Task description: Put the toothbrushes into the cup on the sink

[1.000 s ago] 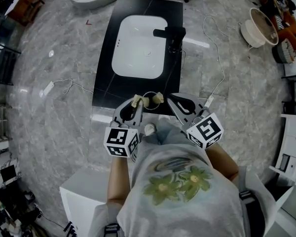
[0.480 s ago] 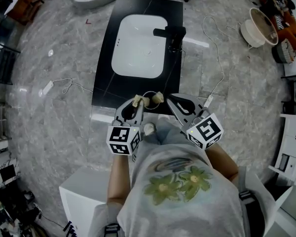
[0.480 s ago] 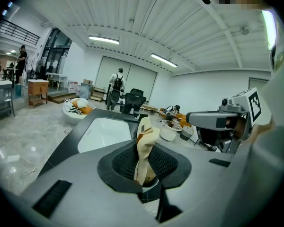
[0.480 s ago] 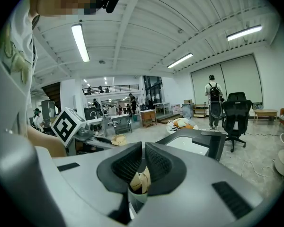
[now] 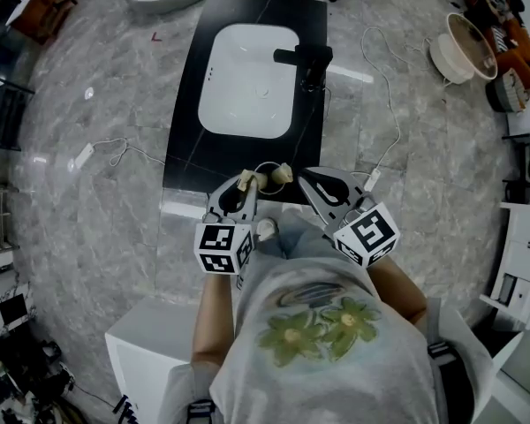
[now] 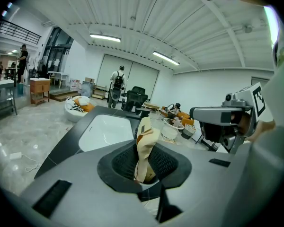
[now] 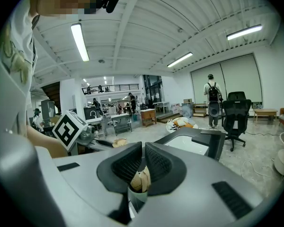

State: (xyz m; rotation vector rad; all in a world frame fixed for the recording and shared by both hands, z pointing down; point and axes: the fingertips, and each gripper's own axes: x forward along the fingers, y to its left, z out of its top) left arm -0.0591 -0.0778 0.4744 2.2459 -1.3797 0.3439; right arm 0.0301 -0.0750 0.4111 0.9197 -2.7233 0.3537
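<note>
- L tool (image 5: 240, 188): held low over near edge of black tabletop (image 5: 184, 159), jaws narrow, clamped on cream toothbrush (image 6: 146, 141).
- Toothbrush stands roughly upright between the ribbed pads (image 6: 125, 161); top end pokes up past them, leaning a bit right.
- R tool (image 5: 307, 180): just right of L tool, tips near each other but apart, also at tabletop's near edge. Jaws almost together w/ a cream bit of 2nd toothbrush (image 7: 142, 178) pinched low in the gap.
- In head view a cream end shows at each tool tip.
- White basin (image 5: 247, 82) sits mid-tabletop, far from both tools; black faucet (image 5: 305, 58) on its right rim.
- Grey marble floor (image 5: 97, 193) all round, w/ white cable (image 5: 115, 153) left of tabletop and another (image 5: 384, 87) right.
</note>
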